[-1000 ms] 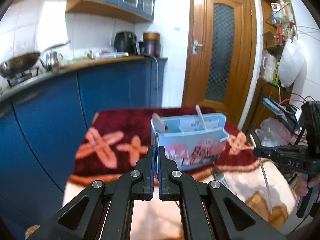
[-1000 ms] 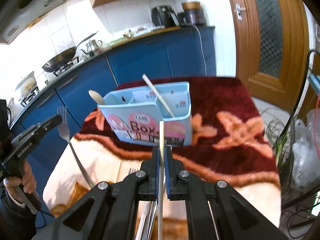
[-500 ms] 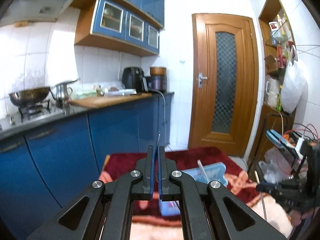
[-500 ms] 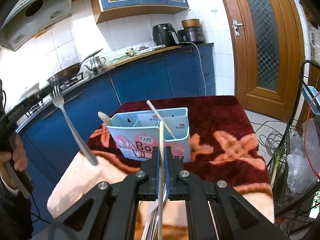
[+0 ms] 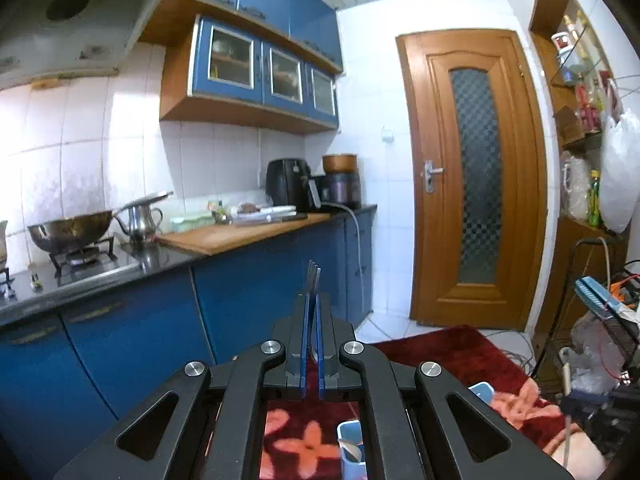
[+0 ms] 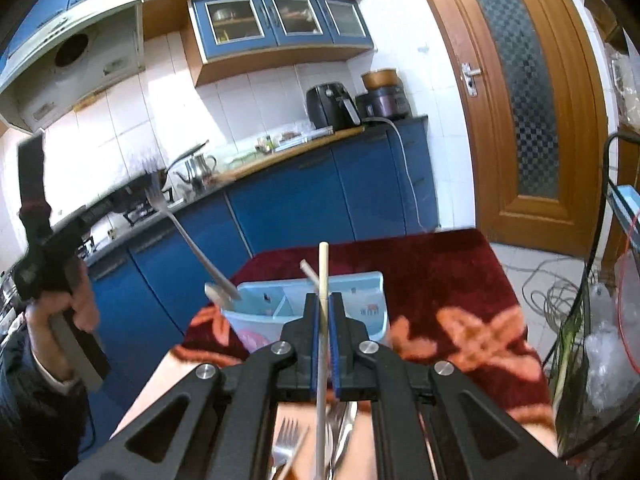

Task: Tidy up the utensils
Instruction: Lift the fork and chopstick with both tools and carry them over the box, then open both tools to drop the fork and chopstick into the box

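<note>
1. Left gripper (image 5: pixel 311 312) sits at the far left of the scene, its jaws nearly shut on a fork (image 6: pixel 188 236). Tines point up and the handle slants down into the left compartment of the box, presumably so it can slide in handle first.
2. Light blue organizer box (image 6: pixel 360 300) stands upright on the dark red patterned cloth (image 6: pixel 440 264), divided into compartments. A spoon bowl (image 6: pixel 216 294) shows at its left edge and a pale chopstick (image 6: pixel 310 272) leans out of a middle section.
3. Right gripper (image 6: pixel 325 312) hangs just in front of the box, jaws closed down on another chopstick (image 6: pixel 323 280) held upright, seemingly lined up to join its mate.
4. Below that gripper, loose forks and spoons (image 6: pixel 312 440) lie on the pale part of the cloth, not yet sorted.
5. Judging by this, sorting is partway done; dropping the fork cleanly looks like the step in hand.
</note>
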Action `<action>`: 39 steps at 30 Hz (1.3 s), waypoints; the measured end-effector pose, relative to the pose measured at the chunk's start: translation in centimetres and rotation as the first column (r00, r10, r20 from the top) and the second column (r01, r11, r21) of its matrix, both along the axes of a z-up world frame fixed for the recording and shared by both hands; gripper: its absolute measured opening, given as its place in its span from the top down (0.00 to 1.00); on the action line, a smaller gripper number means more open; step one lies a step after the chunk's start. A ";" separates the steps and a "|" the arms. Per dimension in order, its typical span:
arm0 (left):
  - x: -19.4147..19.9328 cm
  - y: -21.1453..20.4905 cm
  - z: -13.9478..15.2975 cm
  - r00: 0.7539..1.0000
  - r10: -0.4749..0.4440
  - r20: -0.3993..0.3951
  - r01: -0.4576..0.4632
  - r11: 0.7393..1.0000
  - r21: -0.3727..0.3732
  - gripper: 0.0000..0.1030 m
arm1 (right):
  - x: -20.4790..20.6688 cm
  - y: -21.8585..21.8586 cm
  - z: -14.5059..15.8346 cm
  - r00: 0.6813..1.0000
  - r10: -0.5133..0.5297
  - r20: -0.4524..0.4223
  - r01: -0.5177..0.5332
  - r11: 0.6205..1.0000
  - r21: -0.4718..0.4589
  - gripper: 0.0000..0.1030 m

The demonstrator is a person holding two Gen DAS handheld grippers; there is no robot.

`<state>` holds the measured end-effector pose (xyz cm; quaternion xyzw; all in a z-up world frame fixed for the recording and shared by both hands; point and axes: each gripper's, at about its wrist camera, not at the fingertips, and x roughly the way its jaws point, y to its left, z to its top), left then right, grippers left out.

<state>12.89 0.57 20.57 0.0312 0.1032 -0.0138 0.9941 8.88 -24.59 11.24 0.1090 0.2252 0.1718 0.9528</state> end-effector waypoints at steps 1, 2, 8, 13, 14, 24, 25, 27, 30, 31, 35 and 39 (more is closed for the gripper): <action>0.5 -0.1 -0.2 1.000 -0.001 -0.010 0.001 1.000 0.002 0.97 | 0.3 0.0 0.2 1.000 -0.002 0.009 0.002 1.000 0.001 0.94; 1.1 -0.3 -0.6 1.000 -0.004 -0.023 0.004 1.000 0.010 0.97 | 0.6 0.0 0.5 1.000 -0.003 0.016 0.003 1.000 0.004 0.94; 3.2 -1.3 -3.0 0.996 -0.017 -0.084 0.021 0.999 0.050 0.97 | 3.9 0.2 2.4 0.994 -0.039 0.103 0.040 0.999 0.000 0.94; 4.4 -1.4 -4.6 0.994 -0.027 -0.104 0.033 0.998 0.060 0.97 | 6.7 0.7 3.0 0.986 -0.068 0.152 0.068 0.998 0.004 0.94; 4.6 -1.4 -4.9 0.994 -0.034 -0.108 0.040 0.997 0.059 0.97 | 7.1 0.7 3.0 0.984 -0.073 0.163 0.074 0.997 0.000 0.94; 5.9 -1.1 -7.3 0.986 -0.075 -0.149 0.079 0.997 0.022 0.97 | 10.5 2.9 0.9 0.951 -0.115 0.288 0.149 0.984 -0.096 0.94; 6.0 -1.0 -7.5 0.985 -0.082 -0.152 0.086 0.996 0.017 0.97 | 10.7 2.8 0.7 0.953 -0.113 0.282 0.144 0.985 -0.091 0.94; 6.3 -1.1 -7.9 0.982 -0.096 -0.162 0.100 0.995 0.014 0.97 | 11.2 2.8 0.2 0.956 -0.108 0.273 0.135 0.987 -0.084 0.94; 6.4 -1.1 -8.5 0.979 -0.106 -0.173 0.109 0.994 0.006 0.97 | 11.5 2.9 -0.3 0.960 -0.093 0.264 0.117 0.990 -0.075 0.94; 6.5 -1.0 -8.6 0.978 -0.108 -0.176 0.110 0.994 -0.001 0.97 | 11.5 3.0 -0.4 0.961 -0.088 0.264 0.110 0.991 -0.072 0.94; 6.5 -0.9 -9.1 0.973 -0.126 -0.192 0.123 0.992 -0.025 0.96 | 11.7 3.6 -1.1 0.967 -0.066 0.246 0.093 0.991 -0.100 0.93; 6.1 -0.9 -9.2 0.969 -0.147 -0.196 0.141 0.989 -0.046 0.89 | 12.0 3.9 -2.4 0.981 -0.023 0.193 0.048 0.991 -0.122 0.92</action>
